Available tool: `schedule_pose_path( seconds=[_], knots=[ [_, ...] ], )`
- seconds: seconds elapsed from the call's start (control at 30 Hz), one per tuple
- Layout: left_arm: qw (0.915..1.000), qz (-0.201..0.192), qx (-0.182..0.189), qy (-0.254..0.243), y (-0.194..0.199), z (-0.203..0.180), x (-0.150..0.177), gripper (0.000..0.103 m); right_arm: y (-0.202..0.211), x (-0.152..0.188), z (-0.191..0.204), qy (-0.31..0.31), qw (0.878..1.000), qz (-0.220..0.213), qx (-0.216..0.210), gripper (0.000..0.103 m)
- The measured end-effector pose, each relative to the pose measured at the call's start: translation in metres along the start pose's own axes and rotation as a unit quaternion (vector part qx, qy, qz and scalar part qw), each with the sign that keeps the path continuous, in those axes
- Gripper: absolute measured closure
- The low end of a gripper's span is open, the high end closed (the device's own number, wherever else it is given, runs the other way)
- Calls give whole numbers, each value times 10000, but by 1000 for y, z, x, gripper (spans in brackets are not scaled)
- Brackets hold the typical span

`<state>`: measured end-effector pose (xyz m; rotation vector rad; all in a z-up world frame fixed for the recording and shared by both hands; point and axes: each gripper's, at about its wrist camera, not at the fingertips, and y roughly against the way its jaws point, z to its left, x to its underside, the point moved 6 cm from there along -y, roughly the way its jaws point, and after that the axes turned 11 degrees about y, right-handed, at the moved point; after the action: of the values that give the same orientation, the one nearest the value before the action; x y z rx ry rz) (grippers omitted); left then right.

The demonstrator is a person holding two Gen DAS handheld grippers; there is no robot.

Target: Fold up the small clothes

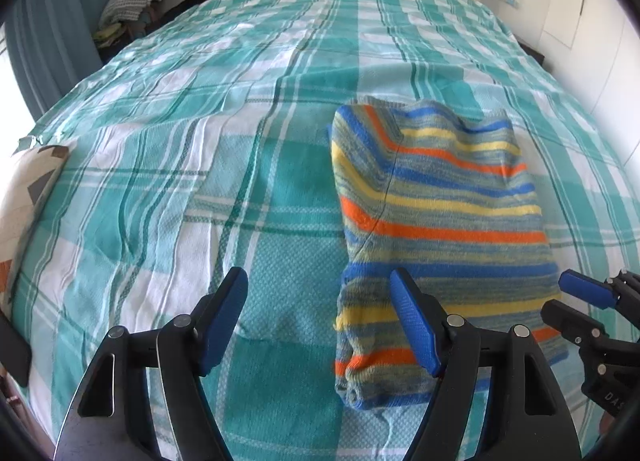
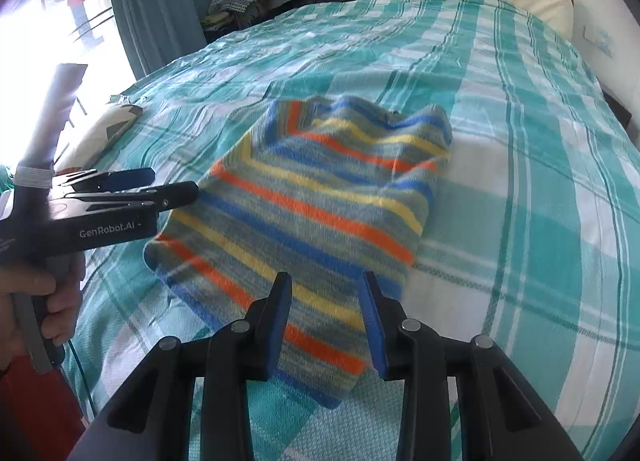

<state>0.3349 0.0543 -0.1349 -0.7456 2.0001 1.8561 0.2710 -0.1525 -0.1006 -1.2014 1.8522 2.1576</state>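
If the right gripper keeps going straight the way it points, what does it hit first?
Most likely the striped garment: the right gripper points down at its near edge, jaws apart and empty. Depth is unclear, but nothing shows between them.

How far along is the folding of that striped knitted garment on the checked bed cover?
Already done: the blue, orange and yellow striped knitted garment lies folded into a compact, slightly rumpled rectangle on the teal and white checked bed cover. In hand: nothing; the left gripper and right gripper hover open over its near edge. Left: perhaps one more fold or smoothing. No other garment waits on the cover nearby.
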Motion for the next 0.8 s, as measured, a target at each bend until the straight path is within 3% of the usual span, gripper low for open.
schedule_pose_path(
  seconds=[0.1, 0.2, 0.27, 0.43, 0.67, 0.73, 0.8],
  knots=[
    [9993, 257, -258, -119, -18, 6, 15, 23, -12, 14, 0, 37, 9998, 172, 71, 67],
    [9992, 351, -203, -25, -24, 16, 30, 17, -18, 30, 0, 44, 9995, 276, 113, 66],
    [9993, 327, -171, 17, -16, 21, 35, 16, -15, 38, -3, -130, 9993, 343, 95, 60],
    [9996, 248, 90, 57, 23, 28, 55, 17, 16, 50, -4, -308, 9993, 147, 157, 59],
    [9959, 572, 696, -74, 63, -1, 129, 14, 68, 107, 27, -174, 9981, 301, 510, 51],
    [9942, 720, 793, -90, 63, -11, 147, 14, 79, 125, 34, -214, 9971, 336, 651, 47],
    [9946, 783, 664, -118, 57, -17, 163, 9, 85, 144, 40, -390, 9959, 363, 730, 36]
  ],
)
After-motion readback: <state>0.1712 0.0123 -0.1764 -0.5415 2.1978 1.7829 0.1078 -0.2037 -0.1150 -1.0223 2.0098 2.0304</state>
